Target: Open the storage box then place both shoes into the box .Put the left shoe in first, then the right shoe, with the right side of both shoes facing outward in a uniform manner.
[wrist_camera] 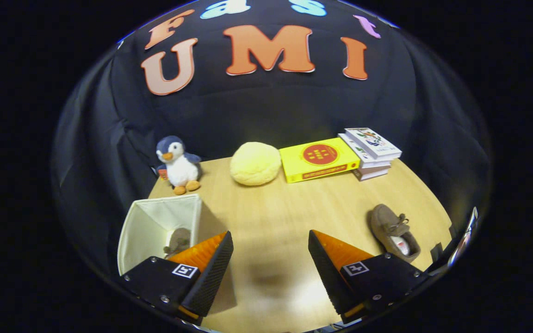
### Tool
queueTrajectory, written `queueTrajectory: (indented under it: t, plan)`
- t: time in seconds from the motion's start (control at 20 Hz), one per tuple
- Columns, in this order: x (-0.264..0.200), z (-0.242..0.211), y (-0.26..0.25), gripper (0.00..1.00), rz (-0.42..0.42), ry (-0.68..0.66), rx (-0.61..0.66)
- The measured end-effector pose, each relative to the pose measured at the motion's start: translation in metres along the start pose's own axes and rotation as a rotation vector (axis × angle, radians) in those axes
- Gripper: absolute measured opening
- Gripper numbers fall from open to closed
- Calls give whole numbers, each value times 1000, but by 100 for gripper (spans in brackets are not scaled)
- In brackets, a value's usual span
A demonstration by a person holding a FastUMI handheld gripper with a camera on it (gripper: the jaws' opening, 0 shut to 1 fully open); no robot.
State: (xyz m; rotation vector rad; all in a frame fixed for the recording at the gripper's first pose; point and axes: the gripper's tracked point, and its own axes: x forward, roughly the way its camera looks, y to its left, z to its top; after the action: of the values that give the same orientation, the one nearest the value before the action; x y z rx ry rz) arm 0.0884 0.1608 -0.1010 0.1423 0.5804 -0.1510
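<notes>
Black cloth hung behind a light wooden table (271, 212) in the view we had from the camera riding on the claw. Our claw (271, 243) hovered above the bare middle of the table with its two fingers (211, 268) spread well apart and nothing between them. Beside the left finger stood the storage box (155, 222), a pale fabric bin with its top open, and we could see one brown shoe (178, 241) lying inside it, partly hidden behind that finger. The other shoe (393, 231), a brown moccasin with a lace bow, lay on the table just beyond the right finger, well apart from the box. Farther back along the cloth we saw a plush penguin (177, 164) behind the box, a round yellow cushion (255, 163) near the middle, a yellow book (318, 159) just beside it, and a small stack of books (371, 152) touching the yellow book's far end.
</notes>
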Motion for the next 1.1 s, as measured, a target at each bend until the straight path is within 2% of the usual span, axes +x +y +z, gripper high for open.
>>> queueTrajectory:
  t: [0.35,0.8,1.1]
  plan:
    - [8,-12,-120,98,-98,30,-22]
    - [20,-33,-238,98,-137,91,-47]
    - [39,-53,-290,98,-122,114,-77]
